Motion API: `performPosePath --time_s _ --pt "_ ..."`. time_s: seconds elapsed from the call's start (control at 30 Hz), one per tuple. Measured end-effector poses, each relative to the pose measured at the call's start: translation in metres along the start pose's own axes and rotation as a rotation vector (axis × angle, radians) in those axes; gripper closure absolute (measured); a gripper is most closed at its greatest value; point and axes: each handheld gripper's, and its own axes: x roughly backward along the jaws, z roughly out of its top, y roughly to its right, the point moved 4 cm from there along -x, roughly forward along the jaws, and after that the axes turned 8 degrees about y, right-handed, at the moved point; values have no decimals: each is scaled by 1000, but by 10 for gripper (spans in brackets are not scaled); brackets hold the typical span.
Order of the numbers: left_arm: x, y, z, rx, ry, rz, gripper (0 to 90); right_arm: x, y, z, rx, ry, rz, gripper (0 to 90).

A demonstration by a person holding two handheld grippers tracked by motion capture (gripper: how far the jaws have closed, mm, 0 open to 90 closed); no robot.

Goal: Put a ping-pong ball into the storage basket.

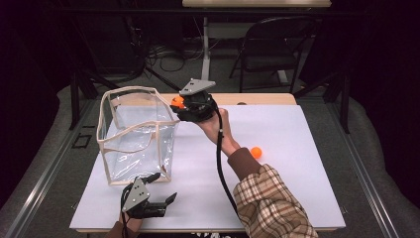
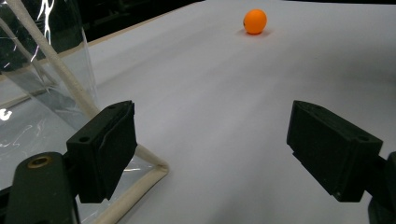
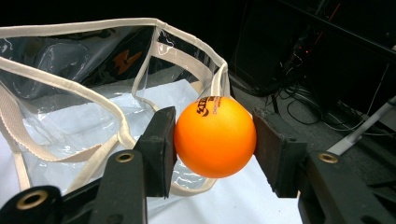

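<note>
Currently, the right gripper [image 1: 181,106] sits in the upper centre of the high view, raised at the upper right rim of the bag [image 1: 136,136]. Its jaws are clamped on a ball [image 1: 177,102], which is orange and lies just beside that rim. In the right gripper view the ball [image 3: 215,137] occupies the centre of the frame, pressed between both black pads (dark printed lettering shows on its upper face). The bag [image 3: 93,93] fills the left and upper left of that frame: clear walls, cream trim, top open.

A second ball [image 1: 256,152] rests on the white table [image 1: 277,188] at centre right of the high view, just beside the plaid sleeve [image 1: 270,201]. It appears again at the top centre of the left gripper view [image 2: 255,21], well apart from the jaws.

The left gripper [image 1: 166,196] lies low at the bottom left of the high view, near the bag's lower front corner. Its jaws stand wide apart with nothing between them. In the left gripper view, the bag's trimmed corner [image 2: 144,179] sits just beside the left-hand jaw.
</note>
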Motion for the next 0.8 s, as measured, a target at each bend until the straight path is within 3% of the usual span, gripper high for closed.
performPosePath --time_s 0.7,0.8 --pt "0 0 1 0 5 2 160 -13 -6 5 -20 4 12 511" --pt "1 0 1 1 6 2 161 -21 -11 6 -29 4 12 511"
